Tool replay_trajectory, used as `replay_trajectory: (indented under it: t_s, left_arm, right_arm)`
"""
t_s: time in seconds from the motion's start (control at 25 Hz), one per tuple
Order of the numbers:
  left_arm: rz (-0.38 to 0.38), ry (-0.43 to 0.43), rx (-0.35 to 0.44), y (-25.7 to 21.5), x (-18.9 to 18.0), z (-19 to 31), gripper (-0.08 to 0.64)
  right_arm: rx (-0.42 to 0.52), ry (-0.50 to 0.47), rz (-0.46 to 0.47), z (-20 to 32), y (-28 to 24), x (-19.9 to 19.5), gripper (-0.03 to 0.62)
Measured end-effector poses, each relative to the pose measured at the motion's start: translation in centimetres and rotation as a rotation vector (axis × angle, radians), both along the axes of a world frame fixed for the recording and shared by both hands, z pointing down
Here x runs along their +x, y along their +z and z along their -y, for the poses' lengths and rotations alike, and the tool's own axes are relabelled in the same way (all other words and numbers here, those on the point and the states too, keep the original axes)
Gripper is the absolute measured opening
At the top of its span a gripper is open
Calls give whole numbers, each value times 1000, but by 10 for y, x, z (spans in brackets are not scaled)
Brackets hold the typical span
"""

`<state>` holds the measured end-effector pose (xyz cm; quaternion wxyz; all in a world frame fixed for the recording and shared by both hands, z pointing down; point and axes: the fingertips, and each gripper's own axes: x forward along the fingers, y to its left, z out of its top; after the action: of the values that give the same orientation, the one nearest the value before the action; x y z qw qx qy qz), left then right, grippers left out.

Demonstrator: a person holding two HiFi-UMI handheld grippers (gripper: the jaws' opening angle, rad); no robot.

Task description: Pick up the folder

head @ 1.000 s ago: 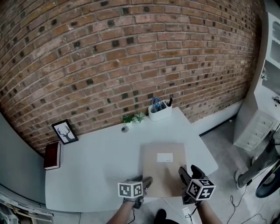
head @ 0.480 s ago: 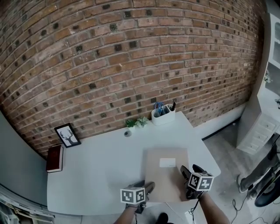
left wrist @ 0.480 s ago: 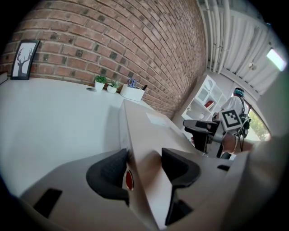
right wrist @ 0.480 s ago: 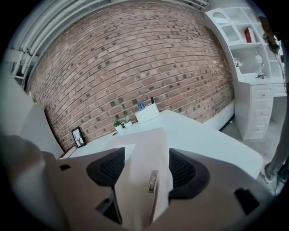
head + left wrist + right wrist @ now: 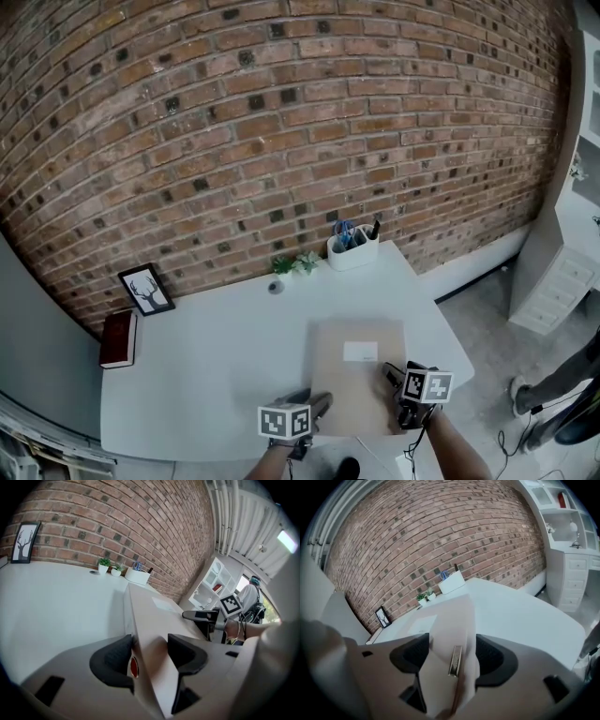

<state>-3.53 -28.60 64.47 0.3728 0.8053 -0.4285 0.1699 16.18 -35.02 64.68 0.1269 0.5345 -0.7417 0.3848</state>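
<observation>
A flat tan folder (image 5: 356, 375) with a white label lies on the white table (image 5: 206, 366), close to the near edge. My left gripper (image 5: 314, 410) is at the folder's near left corner. In the left gripper view the folder's left edge (image 5: 133, 620) runs between the spread jaws, close to the left pad (image 5: 115, 658). My right gripper (image 5: 394, 389) is at the near right corner. Its jaws are opening wide, with the folder's corner (image 5: 450, 634) and a small metal clip (image 5: 455, 660) between them.
A white pen holder (image 5: 353, 249) and two small potted plants (image 5: 292, 265) stand at the back by the brick wall. A framed deer picture (image 5: 145, 290) and a dark red book (image 5: 116, 339) are at the far left. White shelves (image 5: 562, 272) stand to the right.
My right gripper has come down and forward onto the folder's near right corner, with its jaws spreading. The left gripper has stayed at the near left corner.
</observation>
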Motion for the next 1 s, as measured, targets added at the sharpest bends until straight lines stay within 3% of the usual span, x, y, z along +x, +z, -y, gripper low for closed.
replay_trajectory:
  t_s: [0.52,0.8,1.0]
  left_arm:
    - [-13,-1,-20,1,1,1,241]
    - [4,8,-24,-3,2,-1,238]
    - [8,21,17,-15,6,1,235]
  right_arm:
    - [-27,-15,13,-1,5,-1,290]
    - [-6,5,-2,-3,0,0,281]
    - [36,37,6,-5,-15,4,278]
